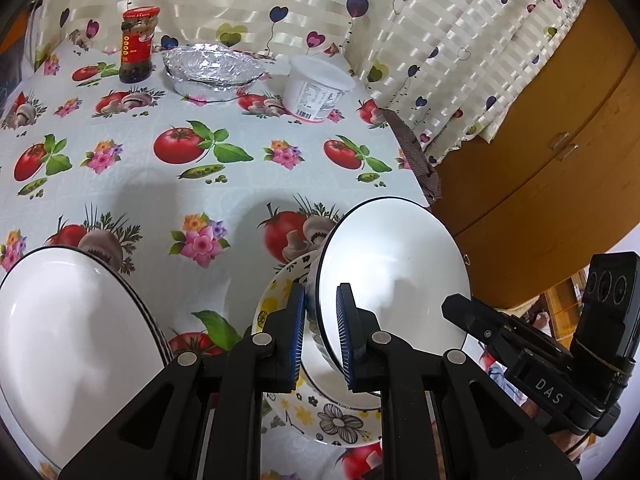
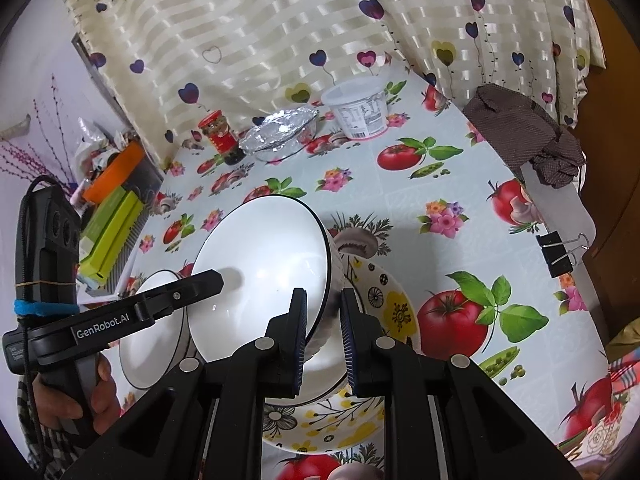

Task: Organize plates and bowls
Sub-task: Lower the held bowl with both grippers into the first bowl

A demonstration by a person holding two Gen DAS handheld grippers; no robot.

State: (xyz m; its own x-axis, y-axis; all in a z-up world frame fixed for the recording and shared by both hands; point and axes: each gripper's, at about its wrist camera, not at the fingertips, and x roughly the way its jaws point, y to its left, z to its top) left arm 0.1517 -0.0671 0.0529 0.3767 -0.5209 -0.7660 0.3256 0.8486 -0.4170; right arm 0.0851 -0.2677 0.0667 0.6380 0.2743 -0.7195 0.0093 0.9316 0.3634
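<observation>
A surface [image 2: 460, 184] covered in a tomato-and-flower oilcloth carries a red-lidded jar [image 1: 137, 46], a foil-covered dish [image 1: 212, 68] and a white plastic tub [image 1: 316, 88] along its far edge. Nearer lie a flower-patterned plate [image 2: 392, 304] and a stack of white black-rimmed plates [image 1: 72, 344]. A binder clip [image 2: 558, 250] grips the right edge.

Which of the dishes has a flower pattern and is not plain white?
The shallow patterned dish lying flat on the tablecloth under the tilted white bowl. It bears yellow and black flowers; the white bowl and the other white bowl are plain with dark rims.
</observation>
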